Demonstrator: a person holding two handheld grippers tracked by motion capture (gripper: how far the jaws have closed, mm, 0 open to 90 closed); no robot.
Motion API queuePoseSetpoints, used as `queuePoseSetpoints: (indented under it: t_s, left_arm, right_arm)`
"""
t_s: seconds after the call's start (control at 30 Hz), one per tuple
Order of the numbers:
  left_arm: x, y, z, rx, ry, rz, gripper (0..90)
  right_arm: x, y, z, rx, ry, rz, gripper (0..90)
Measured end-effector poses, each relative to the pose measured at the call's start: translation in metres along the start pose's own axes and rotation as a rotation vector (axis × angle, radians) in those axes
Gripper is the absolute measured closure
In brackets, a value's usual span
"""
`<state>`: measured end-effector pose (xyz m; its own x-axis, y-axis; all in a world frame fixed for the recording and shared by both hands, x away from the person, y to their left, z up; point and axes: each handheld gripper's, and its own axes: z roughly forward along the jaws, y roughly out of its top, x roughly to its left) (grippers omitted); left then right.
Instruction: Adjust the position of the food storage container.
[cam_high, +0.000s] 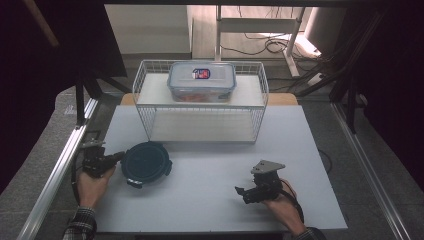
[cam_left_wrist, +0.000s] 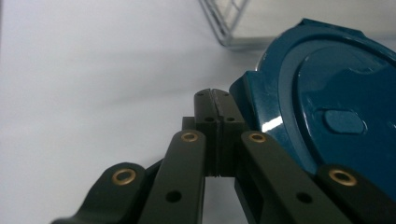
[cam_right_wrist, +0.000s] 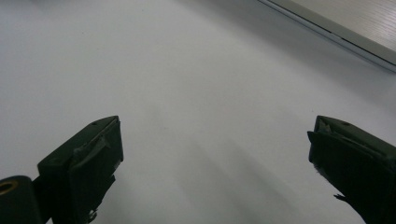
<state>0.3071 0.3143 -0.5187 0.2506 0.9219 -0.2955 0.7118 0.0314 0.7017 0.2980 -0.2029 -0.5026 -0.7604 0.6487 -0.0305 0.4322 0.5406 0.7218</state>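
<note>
Blue lid (cam_high: 146, 163) just beside closed left tool (cam_high: 119, 156) — flat on table (cam_high: 210, 200)

A pale grey table (cam_high: 210, 190) carries 1 round dark blue lid (cam_high: 146, 162) lying flat near its left edge and, at its far side, 1 white wire rack (cam_high: 200, 102) whose upper shelf bears 1 lidded clear container (cam_high: 202, 80).
</note>
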Motion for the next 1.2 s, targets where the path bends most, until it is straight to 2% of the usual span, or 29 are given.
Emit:
queuePoseSetpoints:
  t_s: [0.03, 0.17, 0.3, 0.37, 0.4, 0.43, 0.67, 1.07, 1.2]
  left_arm:
    - [-0.007, -0.002, 0.001, 0.003, -0.019, 0.005, 90.0]
    - [-0.019, -0.004, 0.004, 0.019, -0.049, 0.024, 90.0]
    - [-0.042, -0.006, 0.012, 0.035, -0.102, 0.055, 90.0]
    - [-0.046, -0.006, 0.014, 0.036, -0.11, 0.06, 90.0]
    - [-0.054, -0.006, 0.018, 0.041, -0.134, 0.068, 90.0]
    - [-0.054, -0.006, 0.018, 0.041, -0.134, 0.068, 90.0]
    - [-0.085, -0.009, 0.028, 0.069, -0.178, 0.112, 90.0]
    - [-0.134, -0.021, 0.034, 0.091, -0.263, 0.161, 90.0]
    - [-0.14, -0.023, 0.035, 0.091, -0.279, 0.163, 90.0]
  right_arm:
    - [0.001, 0.0, 0.0, 0.0, 0.001, -0.002, 2.7]
    - [0.002, 0.001, 0.0, -0.001, 0.001, -0.004, 2.8]
    - [0.001, 0.0, 0.0, -0.001, 0.005, 0.001, 2.8]
    - [0.001, 0.0, 0.0, -0.002, 0.006, 0.003, 2.7]
    - [0.001, 0.0, 0.0, -0.002, 0.008, 0.004, 2.8]
    - [0.001, 0.0, 0.0, -0.002, 0.008, 0.004, 2.8]
    - [0.0, 0.0, 0.001, -0.003, 0.011, 0.007, 2.8]
    - [-0.002, -0.001, 0.0, -0.004, 0.007, 0.011, 2.9]
    - [-0.003, -0.002, 0.0, -0.005, 0.008, 0.016, 3.0]
